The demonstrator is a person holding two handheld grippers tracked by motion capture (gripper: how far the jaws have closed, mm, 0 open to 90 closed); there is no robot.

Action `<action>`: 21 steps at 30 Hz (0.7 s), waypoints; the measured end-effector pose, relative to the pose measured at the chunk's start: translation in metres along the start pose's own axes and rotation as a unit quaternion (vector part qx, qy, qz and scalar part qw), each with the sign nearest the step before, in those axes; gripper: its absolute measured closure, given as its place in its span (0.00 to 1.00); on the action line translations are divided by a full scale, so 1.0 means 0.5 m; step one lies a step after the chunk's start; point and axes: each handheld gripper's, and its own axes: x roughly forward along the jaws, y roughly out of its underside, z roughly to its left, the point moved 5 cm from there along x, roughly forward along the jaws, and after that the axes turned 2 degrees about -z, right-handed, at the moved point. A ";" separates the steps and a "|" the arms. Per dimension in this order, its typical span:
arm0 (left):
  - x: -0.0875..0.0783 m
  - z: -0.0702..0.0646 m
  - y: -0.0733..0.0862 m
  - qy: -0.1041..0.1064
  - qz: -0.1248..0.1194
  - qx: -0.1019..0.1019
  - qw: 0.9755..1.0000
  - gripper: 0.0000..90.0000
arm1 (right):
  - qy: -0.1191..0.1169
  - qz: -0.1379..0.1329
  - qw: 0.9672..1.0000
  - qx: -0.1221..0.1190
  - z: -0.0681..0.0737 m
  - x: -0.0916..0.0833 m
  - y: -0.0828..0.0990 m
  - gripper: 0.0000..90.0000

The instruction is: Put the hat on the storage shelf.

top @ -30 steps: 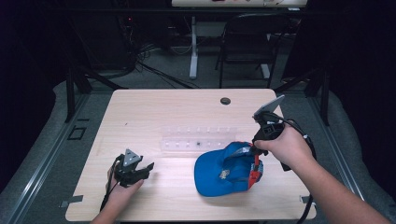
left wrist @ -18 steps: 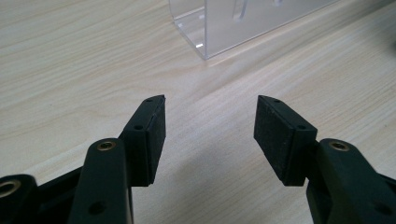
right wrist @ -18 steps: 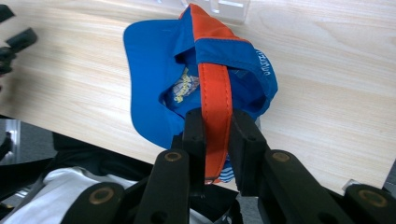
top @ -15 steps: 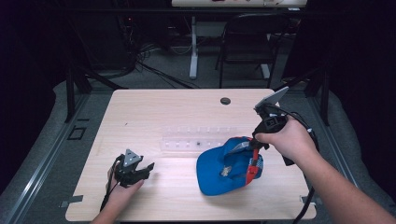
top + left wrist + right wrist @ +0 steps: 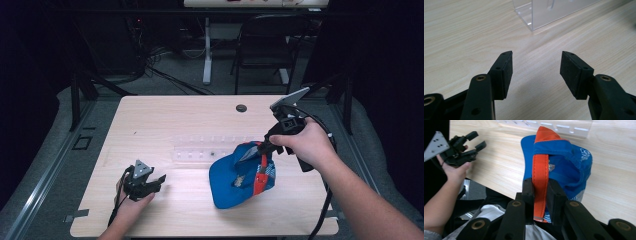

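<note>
The right claw is closed on the orange strap of the blue cap, which hangs partly lifted, its brim low over the wooden surface. The left claw rests wide open and empty, near the clear plastic rack.
</note>
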 end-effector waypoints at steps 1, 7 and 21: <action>0.000 0.000 0.000 0.000 -0.001 -0.001 1.000 0.49 | -0.008 -0.005 1.000 0.005 0.004 0.001 -0.001 0.87; -0.003 0.003 0.002 -0.002 -0.002 -0.007 1.000 0.49 | -0.063 -0.004 0.998 0.012 0.021 -0.004 -0.007 0.87; -0.006 -0.022 -0.006 0.005 -0.013 0.006 1.000 0.49 | -0.171 -0.006 0.985 0.032 0.045 0.008 -0.021 0.87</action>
